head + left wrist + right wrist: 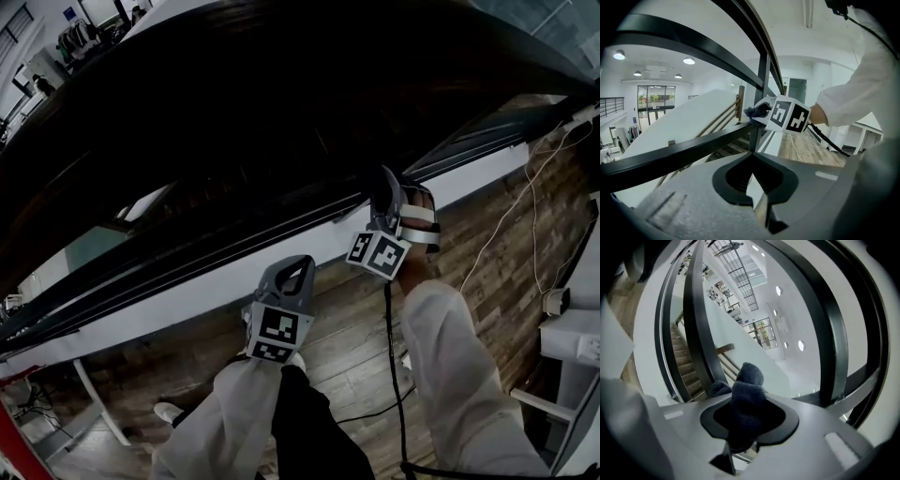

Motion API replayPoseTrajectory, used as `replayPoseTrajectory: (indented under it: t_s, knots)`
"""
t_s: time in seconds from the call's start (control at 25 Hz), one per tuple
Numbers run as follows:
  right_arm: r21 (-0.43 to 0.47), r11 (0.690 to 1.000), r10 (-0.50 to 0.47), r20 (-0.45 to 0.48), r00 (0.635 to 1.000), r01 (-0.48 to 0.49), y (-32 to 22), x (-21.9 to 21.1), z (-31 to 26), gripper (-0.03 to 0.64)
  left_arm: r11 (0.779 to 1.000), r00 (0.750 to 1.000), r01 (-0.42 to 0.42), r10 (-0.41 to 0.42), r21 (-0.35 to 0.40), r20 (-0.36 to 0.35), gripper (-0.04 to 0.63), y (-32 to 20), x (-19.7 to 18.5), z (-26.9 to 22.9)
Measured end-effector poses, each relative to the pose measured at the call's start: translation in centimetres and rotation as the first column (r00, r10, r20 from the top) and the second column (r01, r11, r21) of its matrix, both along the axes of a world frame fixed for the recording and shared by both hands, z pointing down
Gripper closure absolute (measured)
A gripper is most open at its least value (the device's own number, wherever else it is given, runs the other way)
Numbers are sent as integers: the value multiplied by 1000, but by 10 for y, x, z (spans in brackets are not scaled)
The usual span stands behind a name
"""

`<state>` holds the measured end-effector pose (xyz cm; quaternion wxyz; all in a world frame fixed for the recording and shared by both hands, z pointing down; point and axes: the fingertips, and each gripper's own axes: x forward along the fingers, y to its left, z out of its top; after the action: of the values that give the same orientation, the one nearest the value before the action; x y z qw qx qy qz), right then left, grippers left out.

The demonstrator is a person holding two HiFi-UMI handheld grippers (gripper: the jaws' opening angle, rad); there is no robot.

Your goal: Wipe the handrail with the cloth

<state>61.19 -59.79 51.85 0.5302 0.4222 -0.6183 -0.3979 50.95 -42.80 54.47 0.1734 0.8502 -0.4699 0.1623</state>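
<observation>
A big dark wooden handrail (281, 103) runs right across in front of the person, from low on the left to high on the right. Under it go long black metal bars (684, 152) and one black post (762, 79) that stands straight up. Past the bars you can see stairs (684, 366) going down. The floor (487, 272) is brown wood, and a thin white cable (532, 216) lies on it. The person wears white sleeves (459, 375). The left gripper (753, 159) is held low, under the bars and pointing up at them, with its two jaws closed together and nothing in them. The right gripper (740, 404) is higher up, close under the handrail, and its jaws pinch a small dark blue cloth (749, 376). The cloth sticks out past the jaws in a soft lump. It sits right where a black bar meets the post, and it looks like it touches them.
</observation>
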Motion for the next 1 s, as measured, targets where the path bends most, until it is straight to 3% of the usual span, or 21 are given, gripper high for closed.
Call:
replayPoseTrajectory:
  t_s: [0.12,0.24,0.36,0.52,0.64,0.76,1.0]
  knots:
    - [4,1000,20,-7,1000,-20,-6,12,-5,515,1000,1000,-3,3,8,-1,595,7,0,-9]
    - [-66,998,28,194,981,-15,6,5,-19,514,1000,999,30,-30,6,-14,595,23,-23,-11]
    - [-170,985,112,452,885,-38,41,-22,-36,514,998,997,71,-71,1,-22,595,46,-69,-13]
    - [-266,963,191,608,770,-29,106,-73,-54,514,993,992,121,-121,7,-39,595,89,-125,-23]
    - [-299,954,204,654,729,1,149,-122,-58,512,986,985,169,-168,9,-47,595,118,-168,-25]
    - [-332,942,191,650,736,48,209,-185,-45,512,973,973,229,-229,-9,-29,595,163,-223,-23]
    - [-452,873,186,658,730,185,318,-318,-9,512,930,929,366,-363,-38,68,595,267,-357,-17]
